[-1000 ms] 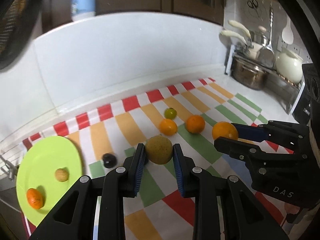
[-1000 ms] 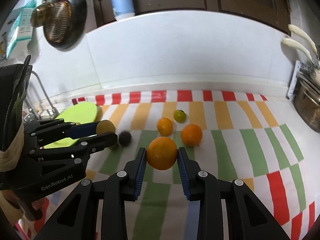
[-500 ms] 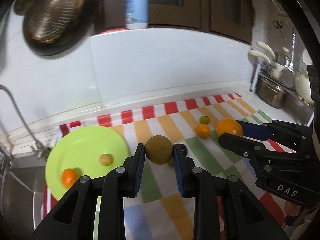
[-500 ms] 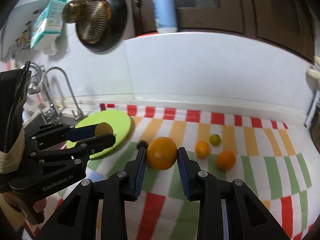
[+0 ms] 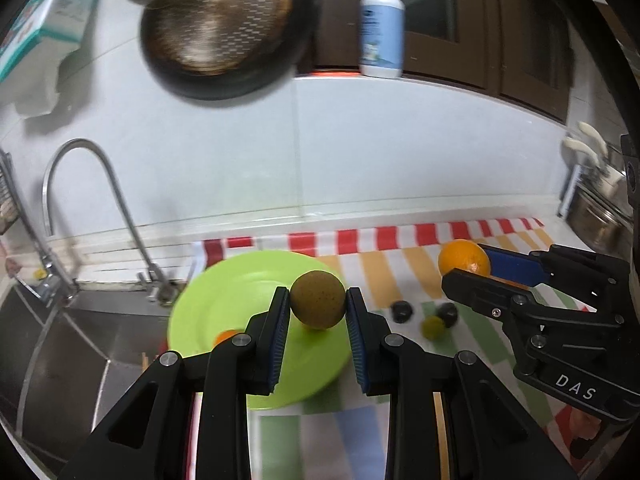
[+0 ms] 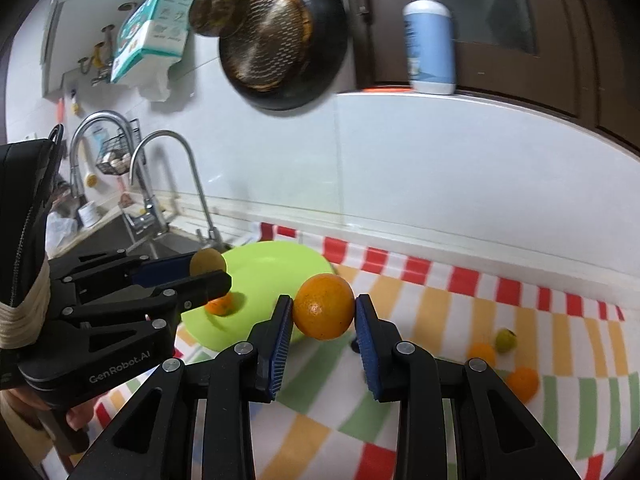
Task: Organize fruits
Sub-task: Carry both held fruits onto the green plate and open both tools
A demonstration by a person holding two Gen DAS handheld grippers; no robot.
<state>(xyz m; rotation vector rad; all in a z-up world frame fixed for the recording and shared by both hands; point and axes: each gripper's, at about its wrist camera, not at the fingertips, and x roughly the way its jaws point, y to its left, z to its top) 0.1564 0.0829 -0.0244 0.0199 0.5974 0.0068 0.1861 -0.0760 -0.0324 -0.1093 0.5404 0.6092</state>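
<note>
My left gripper (image 5: 318, 306) is shut on a round brown fruit (image 5: 317, 299) and holds it above the green plate (image 5: 224, 296). A small orange fruit (image 5: 225, 336) lies on the plate. My right gripper (image 6: 323, 314) is shut on a large orange (image 6: 323, 306), held above the checked cloth by the plate's right edge (image 6: 280, 256). The left gripper (image 6: 208, 270) shows in the right wrist view over the plate. The right gripper (image 5: 466, 266) with the orange (image 5: 464, 258) shows in the left wrist view.
On the checked cloth (image 6: 440, 400) lie two dark fruits (image 5: 401, 311), a green fruit (image 6: 505, 340) and two small oranges (image 6: 522, 382). A sink (image 5: 60, 360) with a tap (image 5: 100, 200) lies left of the plate. A pan (image 6: 280, 40) hangs on the wall.
Both grippers have swung left with their fruits. The left one is now over the green plate; the right one has come to the plate's right edge. The loose fruits fell behind to the right.
</note>
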